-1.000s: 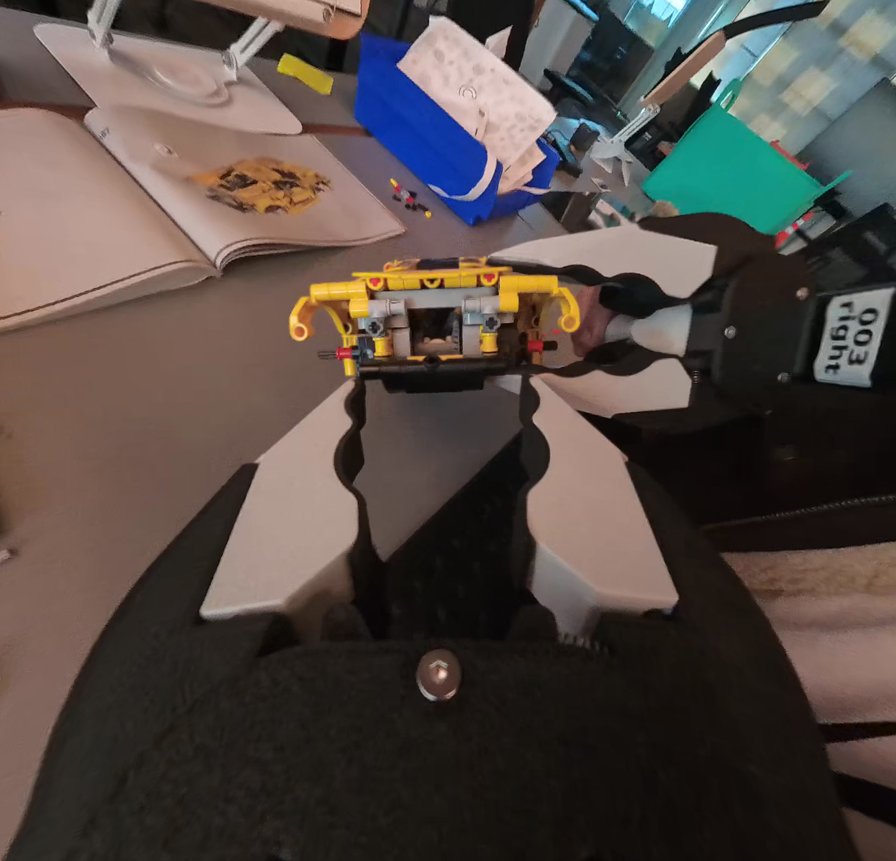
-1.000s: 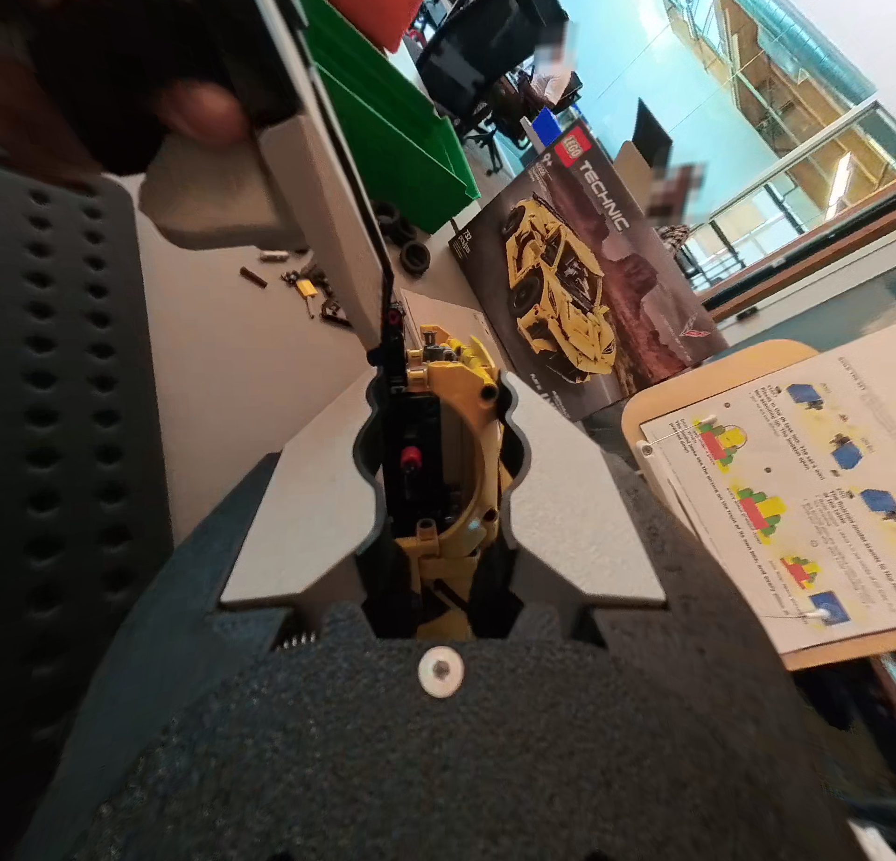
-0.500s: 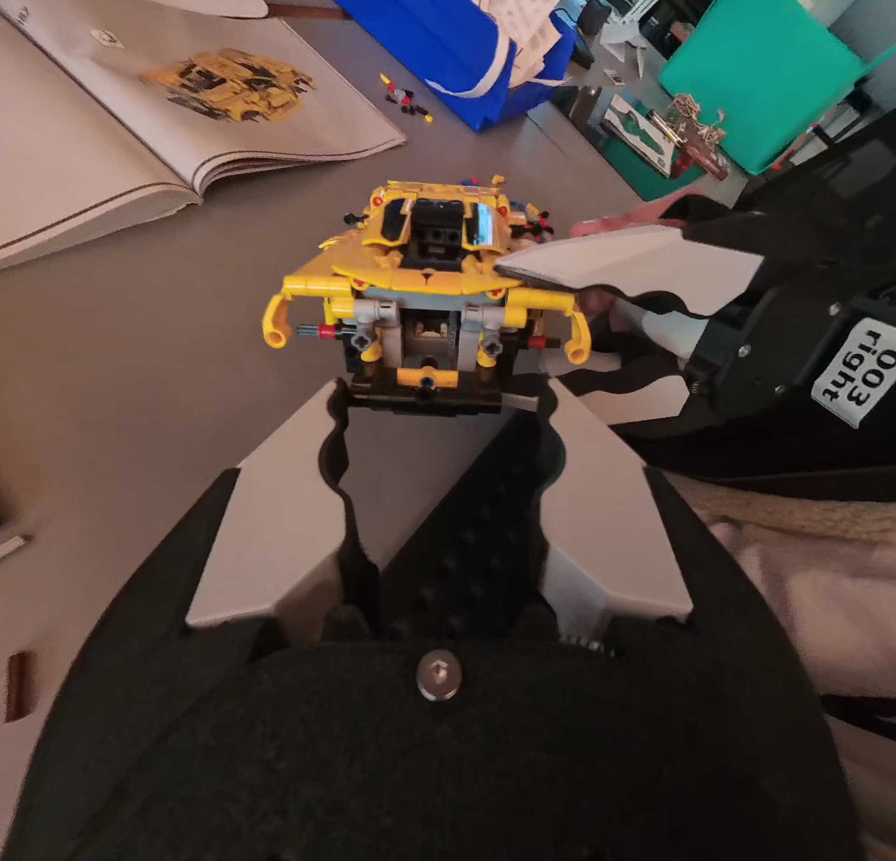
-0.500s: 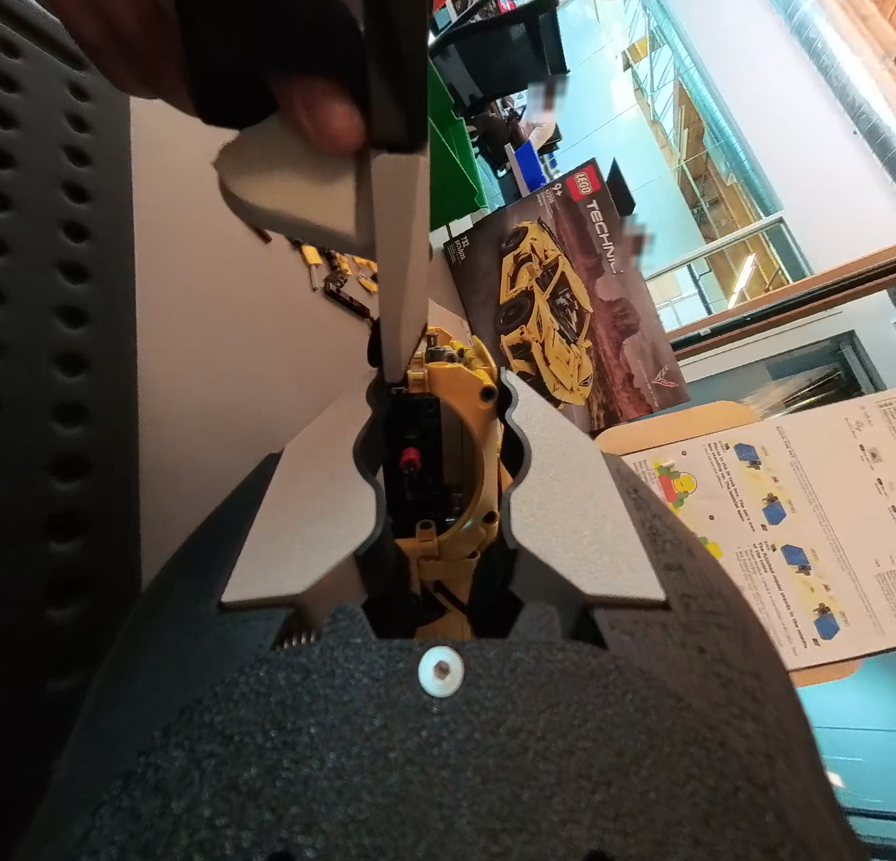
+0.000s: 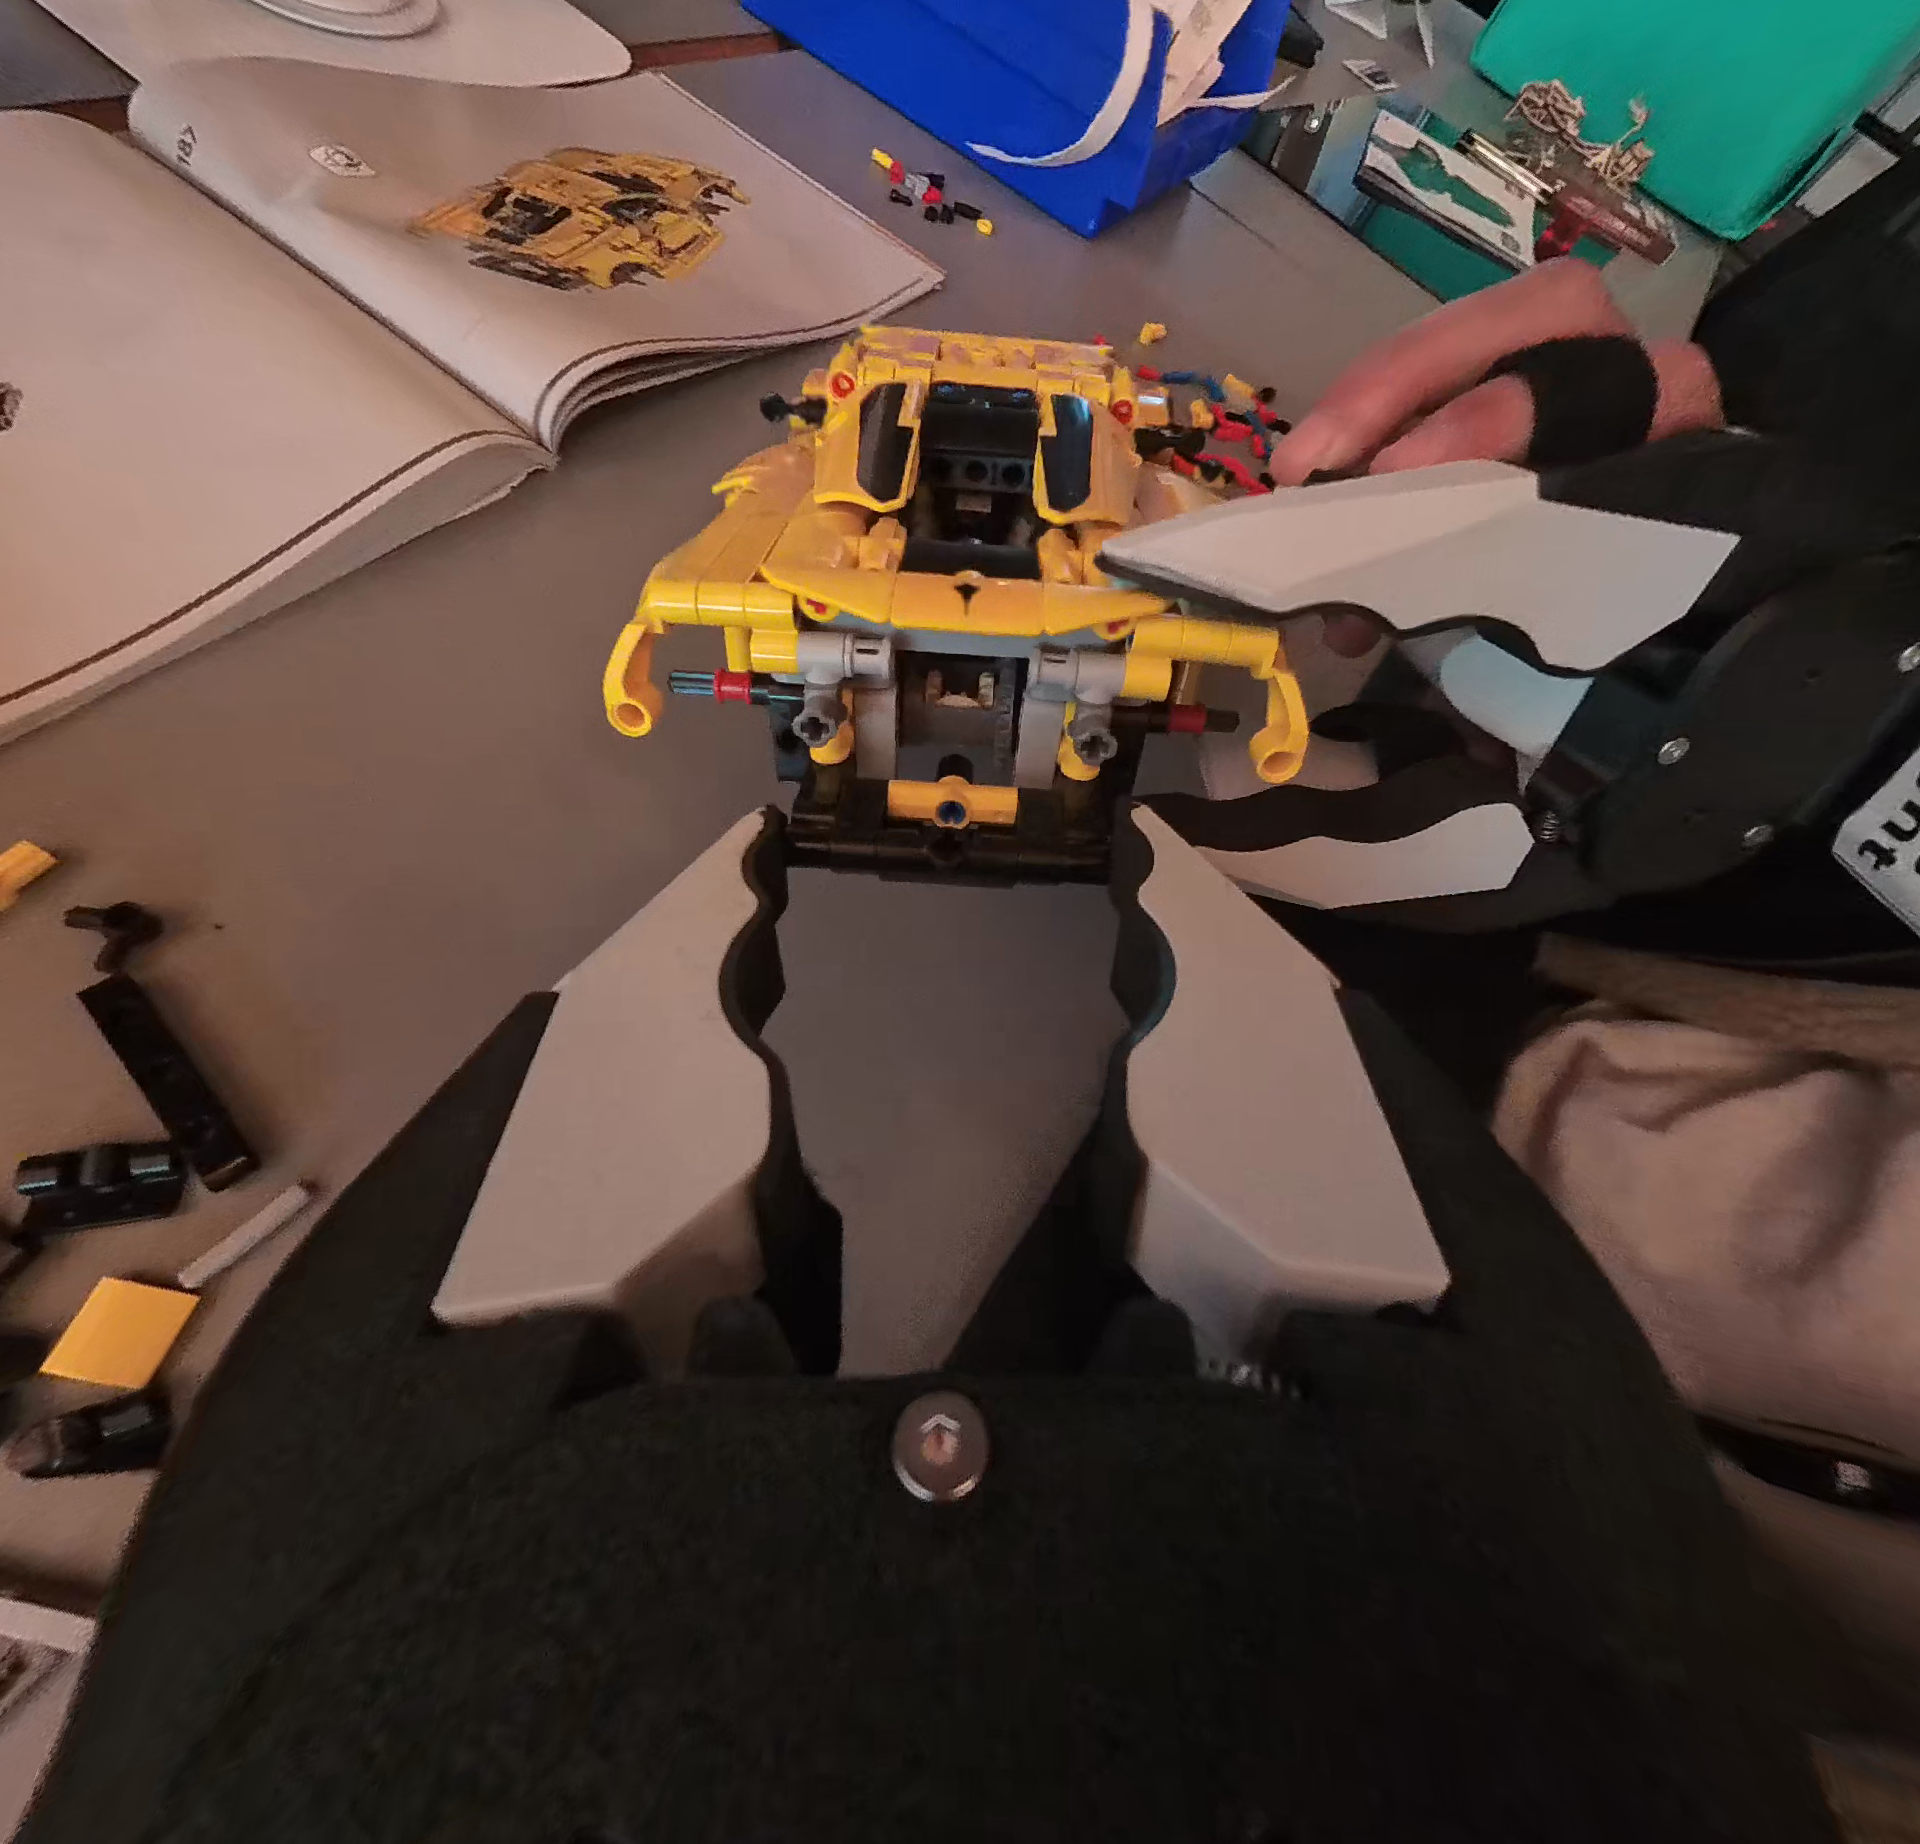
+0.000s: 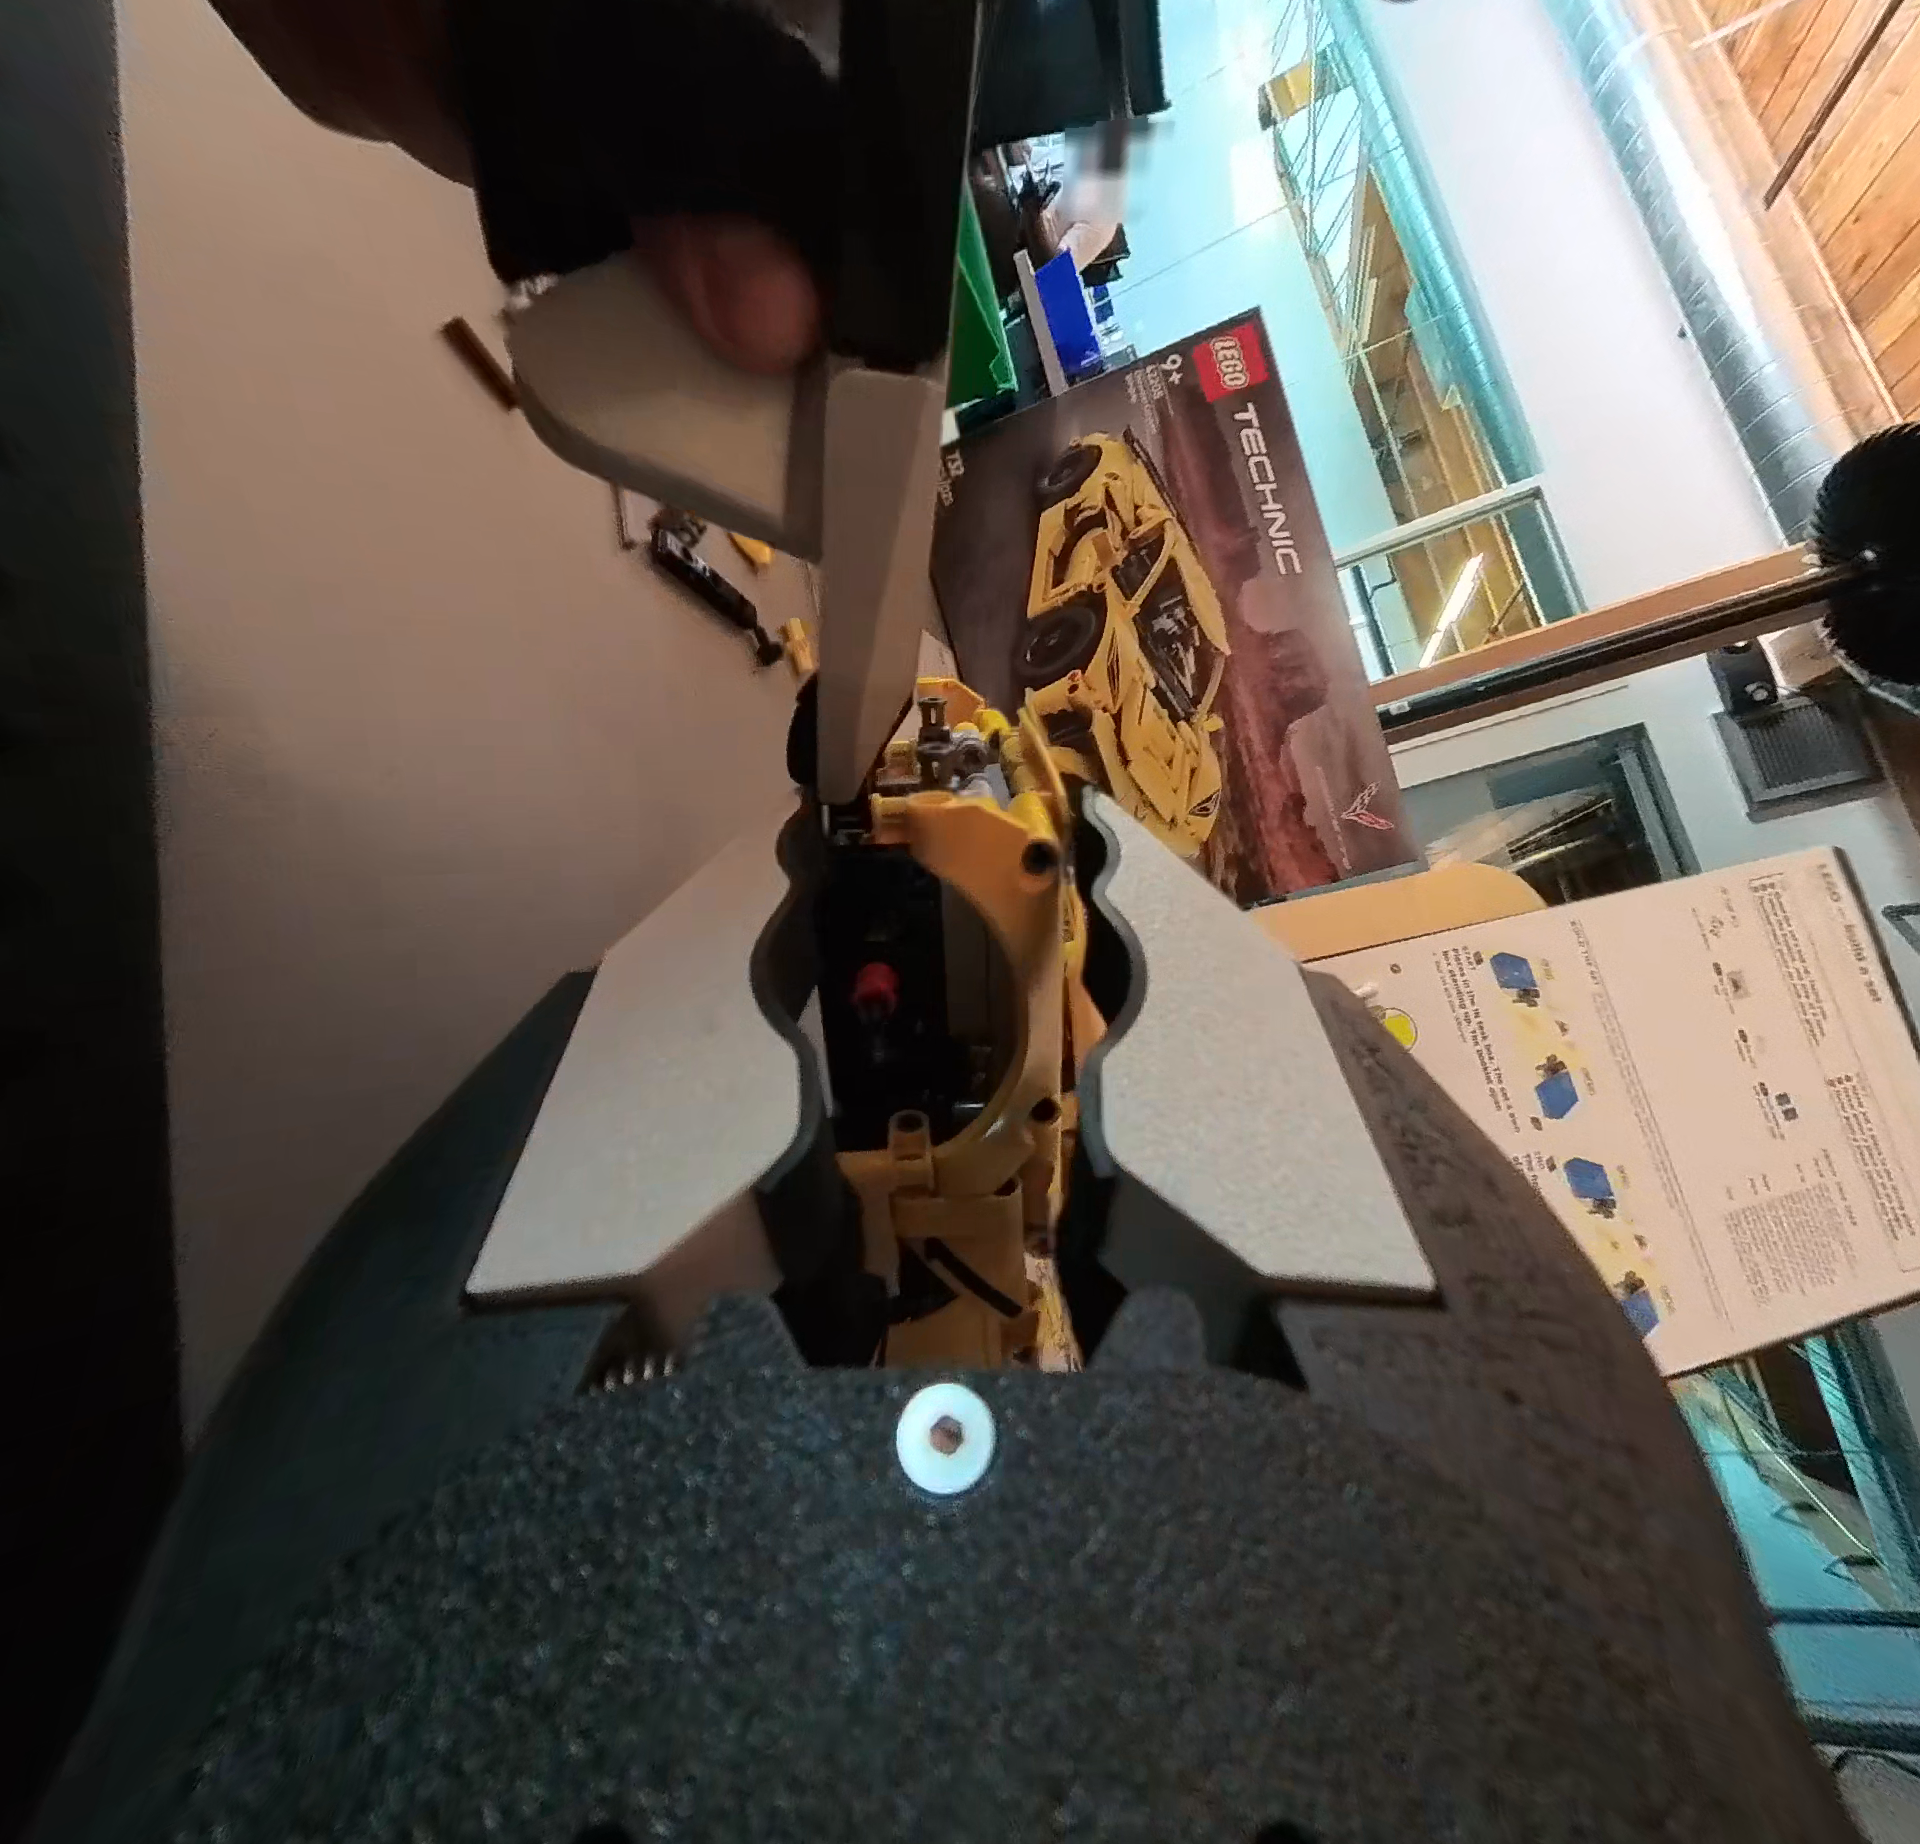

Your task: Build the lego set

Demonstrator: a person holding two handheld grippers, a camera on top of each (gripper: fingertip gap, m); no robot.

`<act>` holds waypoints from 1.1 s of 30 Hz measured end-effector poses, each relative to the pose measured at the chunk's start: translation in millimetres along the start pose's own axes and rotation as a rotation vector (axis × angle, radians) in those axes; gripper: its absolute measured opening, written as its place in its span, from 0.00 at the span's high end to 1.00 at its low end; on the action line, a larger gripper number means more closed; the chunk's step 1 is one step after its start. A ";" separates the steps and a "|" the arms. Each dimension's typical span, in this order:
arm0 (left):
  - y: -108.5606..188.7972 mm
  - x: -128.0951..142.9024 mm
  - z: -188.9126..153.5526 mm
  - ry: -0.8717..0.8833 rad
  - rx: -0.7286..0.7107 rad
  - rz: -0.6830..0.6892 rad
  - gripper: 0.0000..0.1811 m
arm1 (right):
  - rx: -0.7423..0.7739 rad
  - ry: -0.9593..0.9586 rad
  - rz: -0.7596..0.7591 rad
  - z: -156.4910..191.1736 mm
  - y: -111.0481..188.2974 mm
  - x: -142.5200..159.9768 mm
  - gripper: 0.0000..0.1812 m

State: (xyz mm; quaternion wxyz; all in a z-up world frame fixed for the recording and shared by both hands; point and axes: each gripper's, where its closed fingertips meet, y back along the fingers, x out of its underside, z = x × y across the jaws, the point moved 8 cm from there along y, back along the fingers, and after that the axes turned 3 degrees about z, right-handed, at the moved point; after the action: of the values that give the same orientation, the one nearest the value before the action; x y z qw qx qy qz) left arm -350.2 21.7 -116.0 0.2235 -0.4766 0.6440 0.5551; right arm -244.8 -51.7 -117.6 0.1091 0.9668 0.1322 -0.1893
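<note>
Worktop (image 5: 364,807): grey, lying under everything I am working on, with an office behind.
Booklet (image 5: 260,360): lying open at far left.
Blue bin (image 5: 935,59): sitting beyond it.
Lego car (image 5: 961,589): yellow, being held between my two grippers above the worktop.
Right gripper (image 6: 940,963): I am clamping it across the car's side.
Left gripper (image 5: 945,859): I am pinching the car's black near end with the fingertips.
Loose pieces (image 5: 125,1150): lying at near left.
</note>
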 end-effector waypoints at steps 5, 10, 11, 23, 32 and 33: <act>-2.7 -3.2 0.6 -0.021 -0.006 -0.015 0.66 | 0.019 0.036 0.025 1.5 -5.6 2.2 0.68; -2.9 -2.7 3.8 -0.020 0.000 -0.013 0.66 | -0.011 0.024 0.025 5.2 1.0 2.3 0.63; -3.4 -1.3 5.1 -0.020 0.003 -0.011 0.66 | -0.025 -0.002 0.020 4.4 5.6 3.3 0.62; -11.1 22.9 32.2 -0.154 0.058 0.097 0.66 | 0.042 -0.875 0.103 -95.5 49.7 128.3 0.62; -26.3 34.0 45.4 -0.199 0.074 0.191 0.66 | 0.017 -1.308 0.154 -128.4 36.8 224.6 0.63; -28.1 34.4 45.4 -0.206 0.070 0.200 0.66 | -0.017 -1.343 0.150 -132.2 32.8 228.9 0.63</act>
State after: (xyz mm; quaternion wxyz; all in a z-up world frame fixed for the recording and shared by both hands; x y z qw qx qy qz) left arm -352.2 53.2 -171.1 0.2486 -0.3426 0.6809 0.5976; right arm 14.0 0.9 -83.2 0.1883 0.6449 -0.0304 -0.7401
